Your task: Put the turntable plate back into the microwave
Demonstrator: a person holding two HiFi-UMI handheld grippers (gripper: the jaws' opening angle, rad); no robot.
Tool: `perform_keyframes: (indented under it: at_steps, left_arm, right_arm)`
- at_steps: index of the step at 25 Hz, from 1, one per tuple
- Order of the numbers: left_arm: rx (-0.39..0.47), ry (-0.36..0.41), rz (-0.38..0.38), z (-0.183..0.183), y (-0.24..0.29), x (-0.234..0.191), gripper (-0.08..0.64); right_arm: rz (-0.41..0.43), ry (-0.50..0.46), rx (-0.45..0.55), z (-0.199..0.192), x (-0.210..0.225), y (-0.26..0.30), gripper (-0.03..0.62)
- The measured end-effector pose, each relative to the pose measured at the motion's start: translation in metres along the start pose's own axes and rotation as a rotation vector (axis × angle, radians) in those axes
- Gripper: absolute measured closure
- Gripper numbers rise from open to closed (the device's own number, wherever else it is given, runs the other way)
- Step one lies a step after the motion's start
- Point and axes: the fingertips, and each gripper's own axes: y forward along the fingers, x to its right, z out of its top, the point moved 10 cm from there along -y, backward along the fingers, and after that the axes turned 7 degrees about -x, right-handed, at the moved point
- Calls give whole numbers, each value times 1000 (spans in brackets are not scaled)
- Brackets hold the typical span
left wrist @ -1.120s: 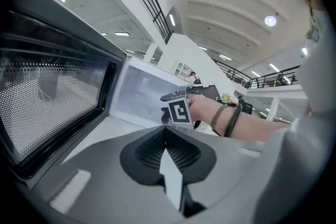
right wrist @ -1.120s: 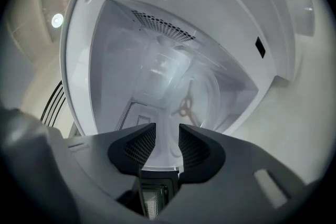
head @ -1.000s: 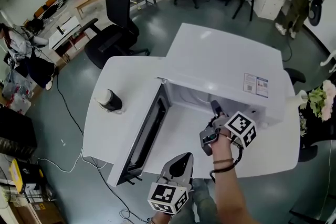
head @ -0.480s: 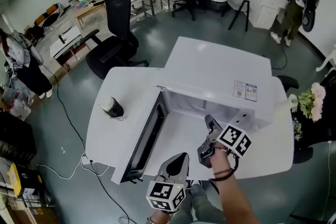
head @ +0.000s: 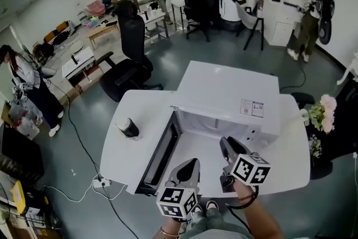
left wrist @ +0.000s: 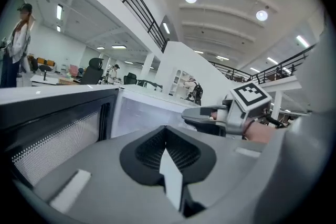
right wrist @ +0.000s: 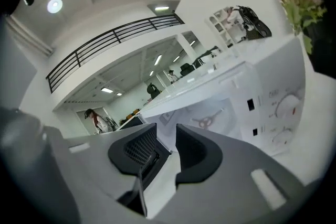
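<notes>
Currently holds left tongs [head: 192,164] pinched together, empty, and right tongs [head: 225,143] narrowly apart, empty, before open microwave [head: 229,87] on tabletop [head: 124,158]. Cannot make out turntable plate inside cavity.

The right gripper [head: 227,146] is now drawn back out of the microwave [head: 229,87] cavity. It hangs just in front of the microwave's opening, higher than before and rolled about its own axis. The left gripper [head: 190,165] sits a little higher in front of the microwave's open door [head: 162,154].
</notes>
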Motion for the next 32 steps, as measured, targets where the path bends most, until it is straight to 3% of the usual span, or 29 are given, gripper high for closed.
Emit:
perform_keyframes:
  at_steps: [2,5,12,18,32]
  left_arm:
    - [16,16,3,10,1,2,560]
    - [43,40,4,26,2,6,560]
    - [76,80,35,50,10,10,560]
    - [75,97,82,61,22,8,560]
    - [37,101,74,52,34,16,560]
  right_arm:
    - [-3,-56,14,7,-4,-13,475]
    - [-16,-100,39,16,-6,-31,551]
    - [-74,-190,89,31,-8,-68,581]
    - [-131,-220,134,34,-8,-91,582]
    - [-190,-192,156,24,4,-105,581]
